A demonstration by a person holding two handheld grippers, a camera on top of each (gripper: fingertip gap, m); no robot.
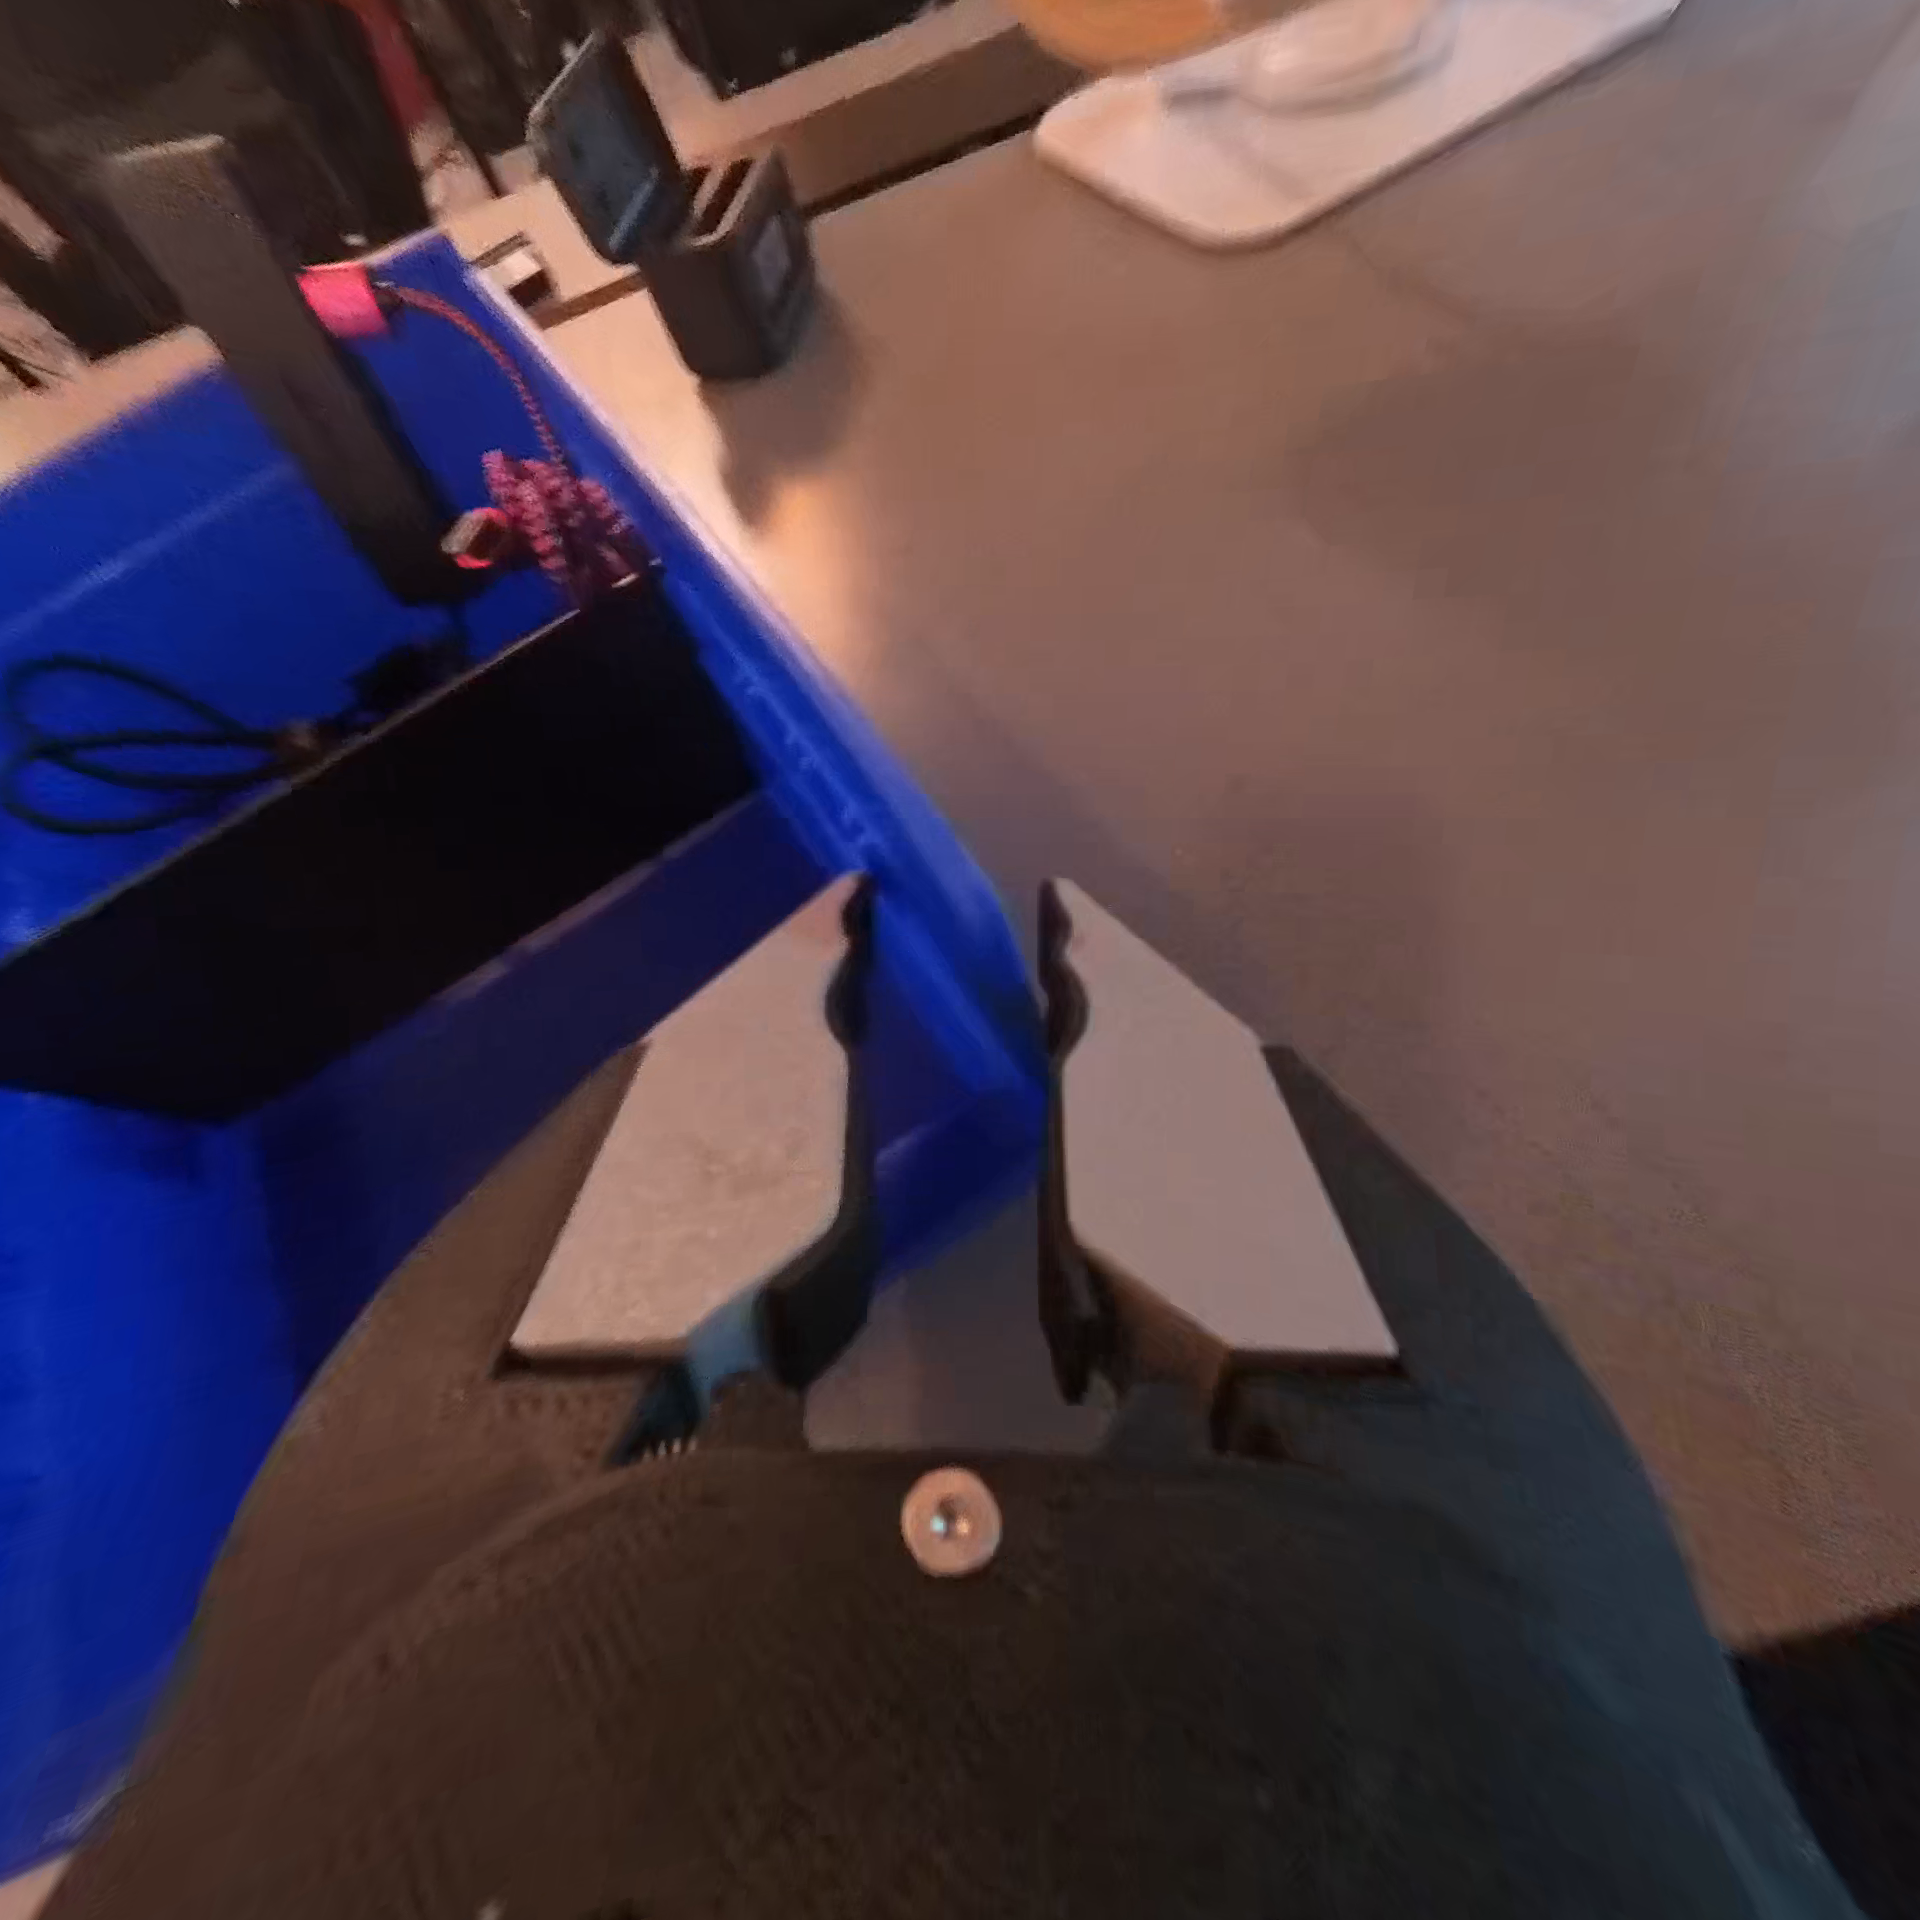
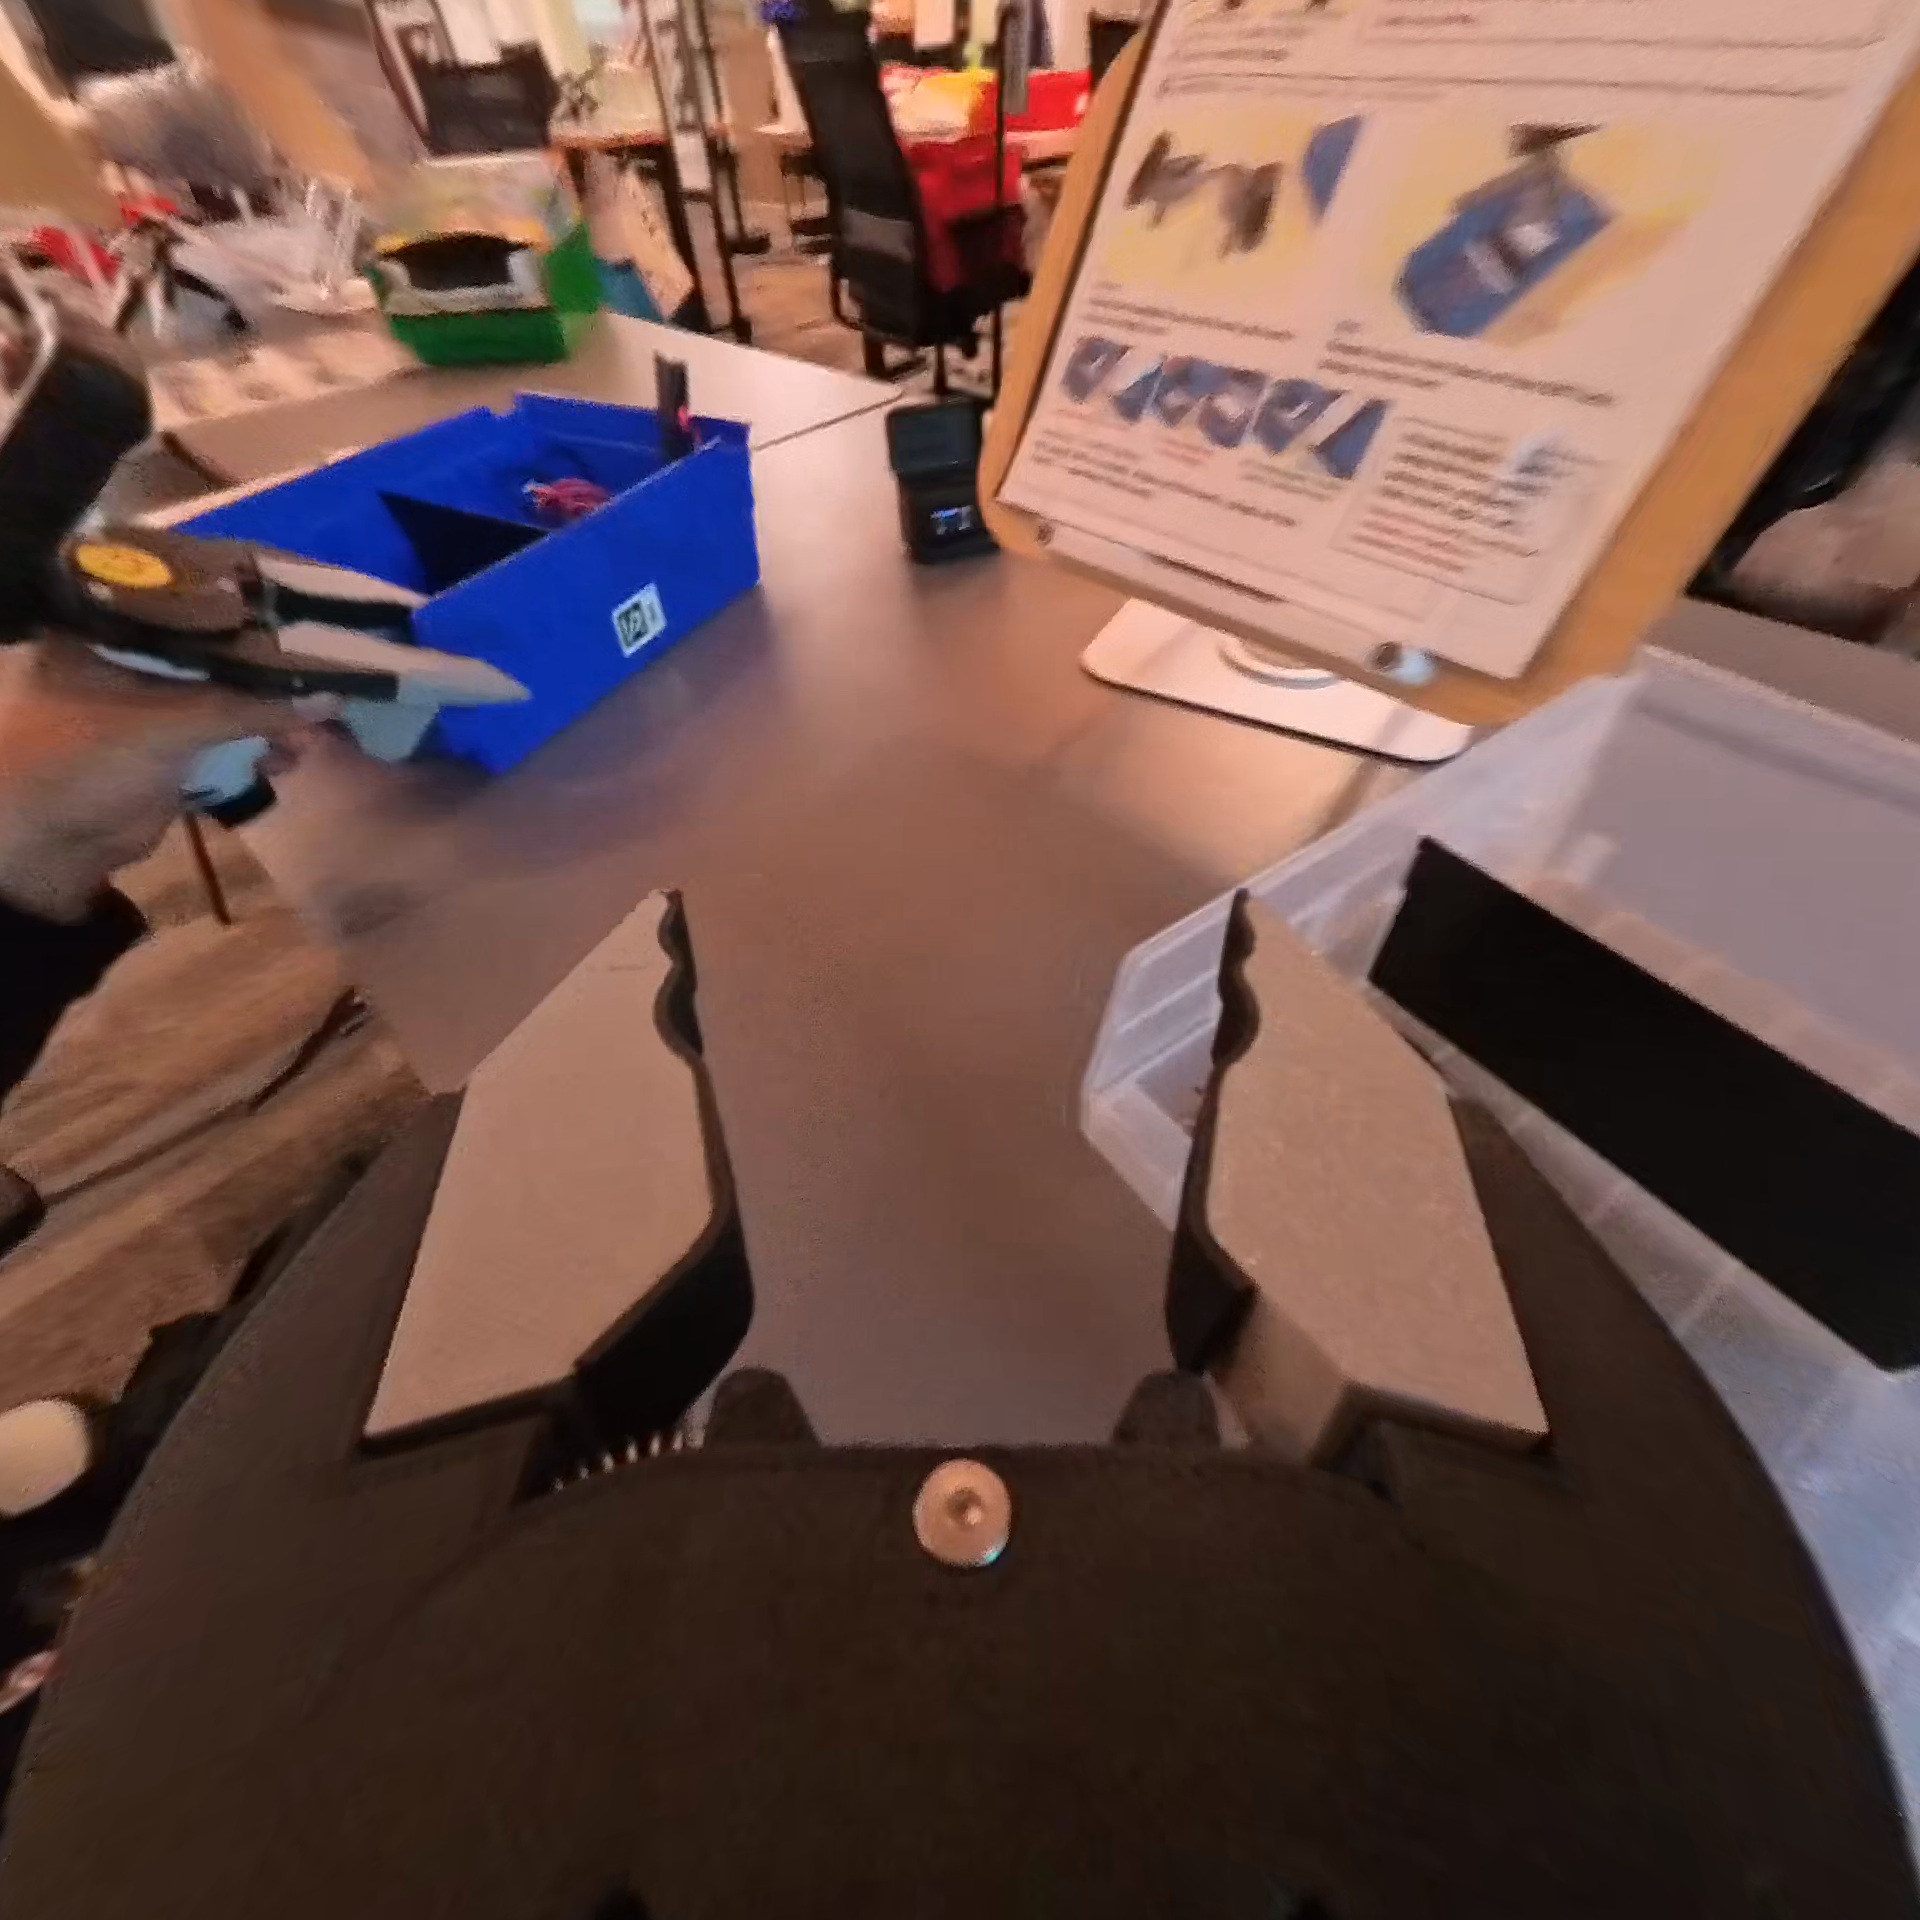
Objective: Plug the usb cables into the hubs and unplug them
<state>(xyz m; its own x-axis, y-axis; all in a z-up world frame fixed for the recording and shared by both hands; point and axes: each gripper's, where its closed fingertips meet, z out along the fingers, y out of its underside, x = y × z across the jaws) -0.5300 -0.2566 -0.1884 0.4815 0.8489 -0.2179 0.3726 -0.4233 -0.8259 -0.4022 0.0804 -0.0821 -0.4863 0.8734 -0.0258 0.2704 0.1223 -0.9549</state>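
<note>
From my left wrist camera, the open blue plastic bin (image 1: 312, 644) fills nine to eleven o'clock on the grey surface (image 1: 1351, 727). Inside it a tall dark USB hub (image 1: 281, 364) stands upright with a pink braided USB cable (image 1: 551, 509) bunched at its foot; blur hides whether the plug is seated. My left tool (image 1: 951, 1039) has its fingers around the bin's near corner wall, seemingly gripping it. At two o'clock in my right view, my right tool (image 2: 951, 997) gapes wide and empty beside a clear plastic tub (image 2: 1558, 883).
</note>
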